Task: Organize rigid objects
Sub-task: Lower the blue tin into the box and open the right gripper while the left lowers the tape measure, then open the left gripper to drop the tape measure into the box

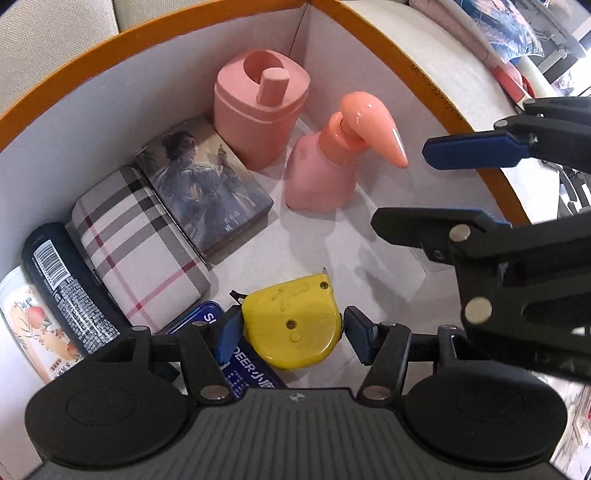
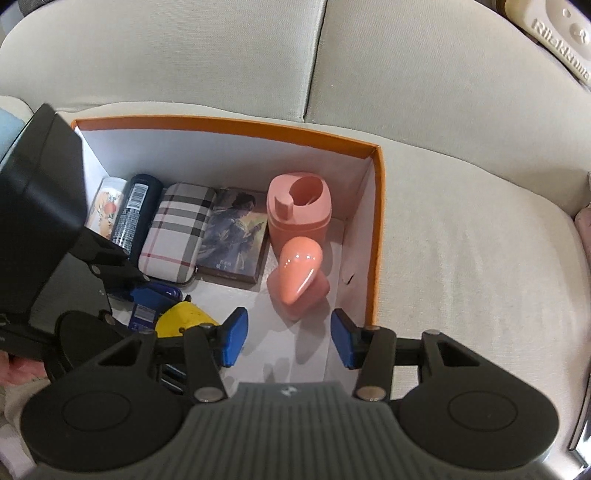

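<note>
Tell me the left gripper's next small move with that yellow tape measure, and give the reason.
Probably lower it a little further and then open the fingers. The left gripper holds the yellow tape measure over the box, just above the blue tin and beside a bare patch of floor. The right gripper hangs open and empty, so it is not in the way.

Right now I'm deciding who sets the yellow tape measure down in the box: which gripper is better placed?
Left. The left gripper already has the yellow tape measure between its pads, low over the box floor. The right gripper is empty.
</note>
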Motion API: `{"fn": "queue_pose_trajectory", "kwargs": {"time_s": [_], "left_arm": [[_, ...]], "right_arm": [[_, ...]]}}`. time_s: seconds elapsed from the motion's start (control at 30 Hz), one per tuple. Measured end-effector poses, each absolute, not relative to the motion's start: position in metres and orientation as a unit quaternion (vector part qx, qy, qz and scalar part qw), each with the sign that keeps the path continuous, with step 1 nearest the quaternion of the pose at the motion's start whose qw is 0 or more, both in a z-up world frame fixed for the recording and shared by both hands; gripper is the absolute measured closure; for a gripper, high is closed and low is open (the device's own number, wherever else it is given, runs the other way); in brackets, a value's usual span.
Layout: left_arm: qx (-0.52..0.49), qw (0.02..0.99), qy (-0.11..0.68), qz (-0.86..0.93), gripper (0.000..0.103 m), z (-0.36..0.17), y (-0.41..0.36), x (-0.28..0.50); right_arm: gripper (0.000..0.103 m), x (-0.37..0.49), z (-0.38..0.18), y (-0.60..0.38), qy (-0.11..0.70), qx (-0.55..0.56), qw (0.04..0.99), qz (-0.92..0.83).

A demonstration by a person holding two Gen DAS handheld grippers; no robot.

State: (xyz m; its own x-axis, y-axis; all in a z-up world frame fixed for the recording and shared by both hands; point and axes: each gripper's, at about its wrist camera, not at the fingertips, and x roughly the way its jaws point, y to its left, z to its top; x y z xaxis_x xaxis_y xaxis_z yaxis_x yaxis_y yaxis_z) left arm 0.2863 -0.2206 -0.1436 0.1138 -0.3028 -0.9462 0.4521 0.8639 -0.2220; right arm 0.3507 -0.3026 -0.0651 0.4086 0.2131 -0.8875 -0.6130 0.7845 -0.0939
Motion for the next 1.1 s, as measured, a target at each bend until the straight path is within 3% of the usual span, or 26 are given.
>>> {"fn": "queue_pose_trajectory", "kwargs": {"time_s": [0.2,0.4,0.6,0.87,1.1], "left_arm": [[0.06,0.737,0.623,-0.256,0.035,-0.146,-0.221,0.287],[0.028,0.736,0.62,-0.272,0.027,-0.141,-0.21,0.285],[0.005,0.753,0.6,-0.271,0.033,-0.12,-0.192,0.277],[-0.009,0.85,0.481,-0.216,0.033,-0.049,-0.155,0.241],[-0.001,0.917,0.379,-0.127,0.033,0.0,-0.124,0.209]], "right_arm": [[0.051,0.346,-0.062,-0.302,0.482,-0.207,0.814,0.251],[0.05,0.34,-0.057,-0.303,0.481,-0.211,0.817,0.24],[0.049,0.328,-0.043,-0.303,0.468,-0.221,0.824,0.229],[0.046,0.308,-0.01,-0.306,0.441,-0.195,0.843,0.237],[0.037,0.272,0.015,-0.302,0.406,-0.154,0.866,0.247]]}}
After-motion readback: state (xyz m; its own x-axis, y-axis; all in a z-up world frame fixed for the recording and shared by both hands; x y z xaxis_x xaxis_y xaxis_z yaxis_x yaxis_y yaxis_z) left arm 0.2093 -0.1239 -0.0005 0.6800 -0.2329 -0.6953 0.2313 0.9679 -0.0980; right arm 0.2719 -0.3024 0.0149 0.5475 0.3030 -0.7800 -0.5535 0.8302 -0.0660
